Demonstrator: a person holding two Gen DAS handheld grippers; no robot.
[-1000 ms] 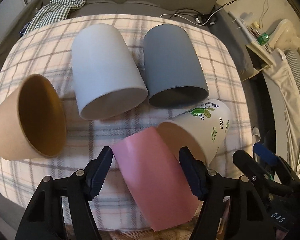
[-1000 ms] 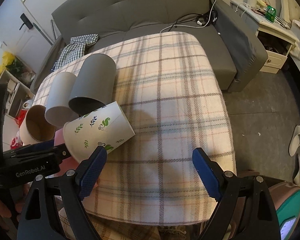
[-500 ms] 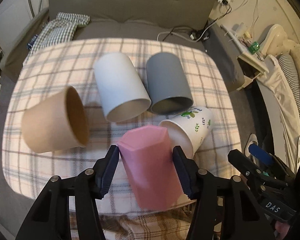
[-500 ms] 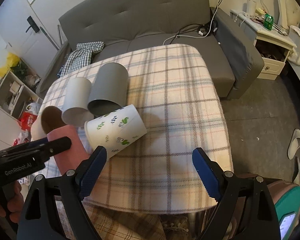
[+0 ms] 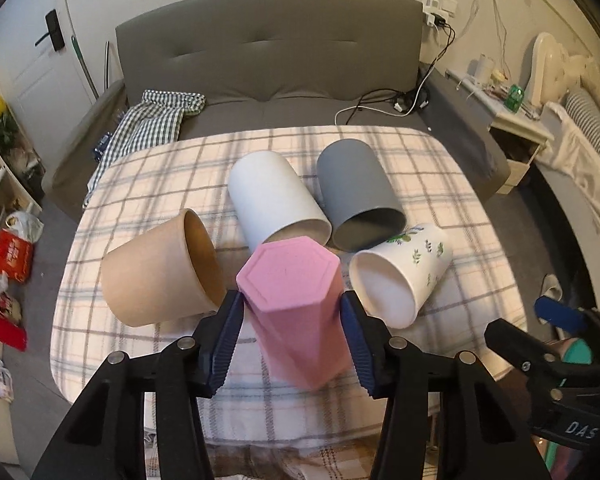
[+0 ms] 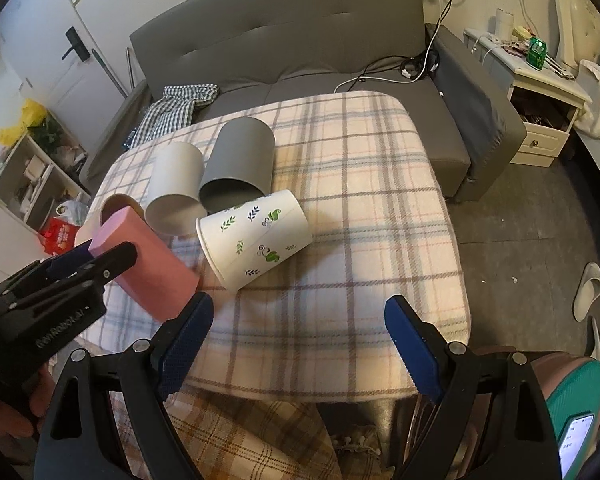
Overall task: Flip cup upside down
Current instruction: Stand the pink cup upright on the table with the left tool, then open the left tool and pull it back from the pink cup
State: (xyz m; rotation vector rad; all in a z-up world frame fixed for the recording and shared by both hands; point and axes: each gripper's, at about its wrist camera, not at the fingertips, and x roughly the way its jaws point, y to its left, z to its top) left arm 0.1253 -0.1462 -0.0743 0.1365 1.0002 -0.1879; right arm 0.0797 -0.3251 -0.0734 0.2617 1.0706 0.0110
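The pink cup (image 5: 296,312) is grasped by the left gripper (image 5: 292,336), base tilted upward, near the table's (image 6: 360,208) front edge; the right gripper (image 6: 296,344) is held released

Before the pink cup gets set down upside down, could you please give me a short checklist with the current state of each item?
1. Left gripper clamped on the pink cup: ok.
2. Pink cup's closed base turned upward: ok, though tilted.
3. Cup lifted off the plaid tablecloth: ok.
4. Bare cloth near the front edge for landing: ok.
5. Clearance from the leaf-print cup and tan cup: cannot tell, both close.
6. Right gripper open and out of the way: ok.
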